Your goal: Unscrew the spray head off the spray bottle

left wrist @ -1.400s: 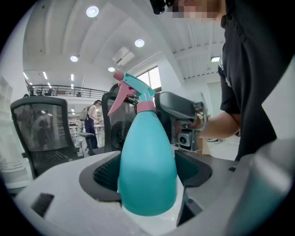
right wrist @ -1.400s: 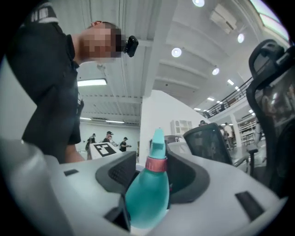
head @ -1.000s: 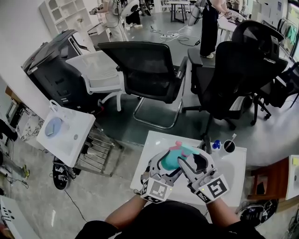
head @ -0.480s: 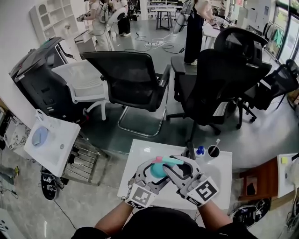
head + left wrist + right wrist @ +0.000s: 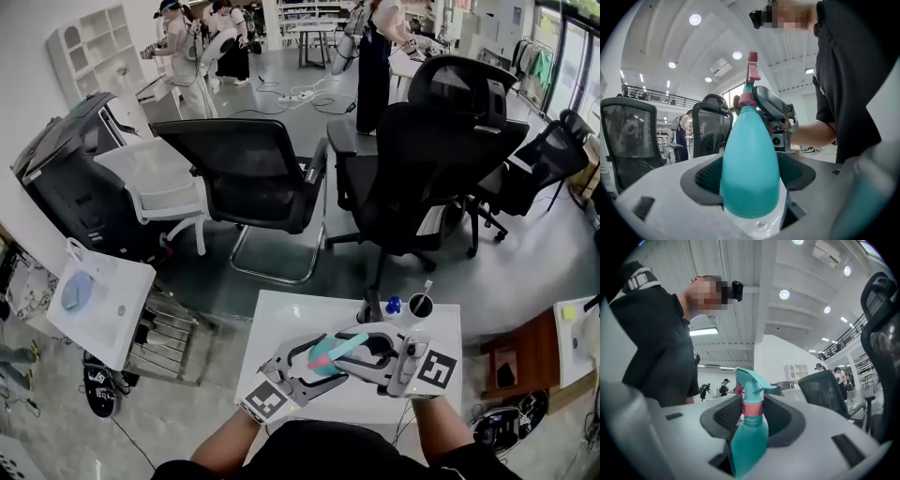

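Grey polished floor point(image 5: 534, 272) spreads under black mesh office chairs point(image 5: 248, 173), a white plastic chair point(image 5: 155, 183) and a small glossy white desk point(image 5: 281, 314); people stand far back among other tables. Above the desk, a smooth, pear-shaped teal plastic spray bottle point(image 5: 322, 359) lies roughly level between both tools. The left hand-held gripper point(image 5: 750, 178) pinches its fat body between dark ribbed pads. The right hand-held gripper point(image 5: 752, 416) has just been closing and clamps the pink collar of the teal spray head point(image 5: 751, 380). Each carries a cube printed with black-and-white square markers point(image 5: 437, 369). A black cup point(image 5: 420, 306) stands at the desk's far edge.
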